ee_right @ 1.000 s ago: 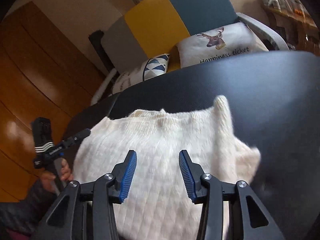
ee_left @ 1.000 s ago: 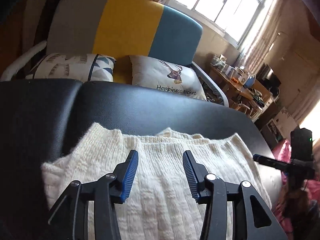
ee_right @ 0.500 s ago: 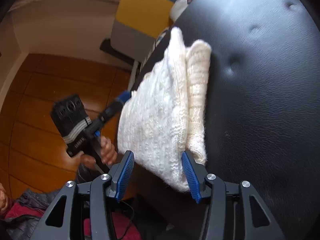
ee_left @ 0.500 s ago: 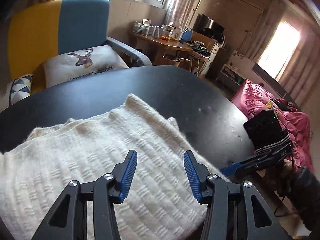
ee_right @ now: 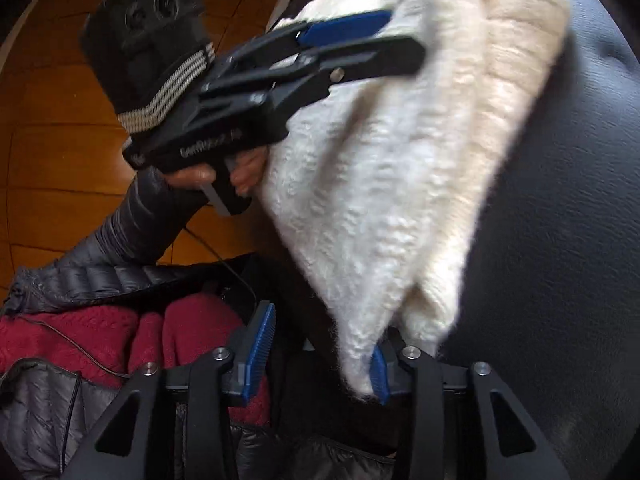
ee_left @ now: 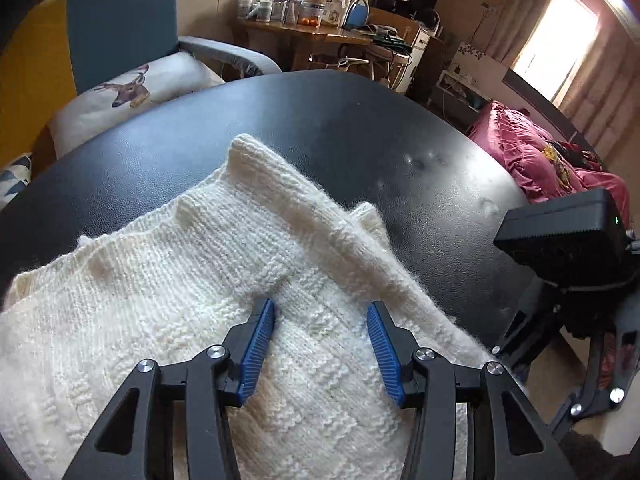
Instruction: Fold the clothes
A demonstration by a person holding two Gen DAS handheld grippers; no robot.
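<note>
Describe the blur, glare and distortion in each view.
Left wrist view: sharp; the window is blown out, glare sheens the black table, and fisheye bends the room's edges. Right wrist view: motion blur smears the sweater and the left gripper; corners vignette black.

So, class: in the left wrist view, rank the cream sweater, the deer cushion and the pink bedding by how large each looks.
1. cream sweater, filling the near half.
2. deer cushion.
3. pink bedding.
The cushion and bedding look close in size, and both lie farther off than the sweater, so that order is unsure.
</note>
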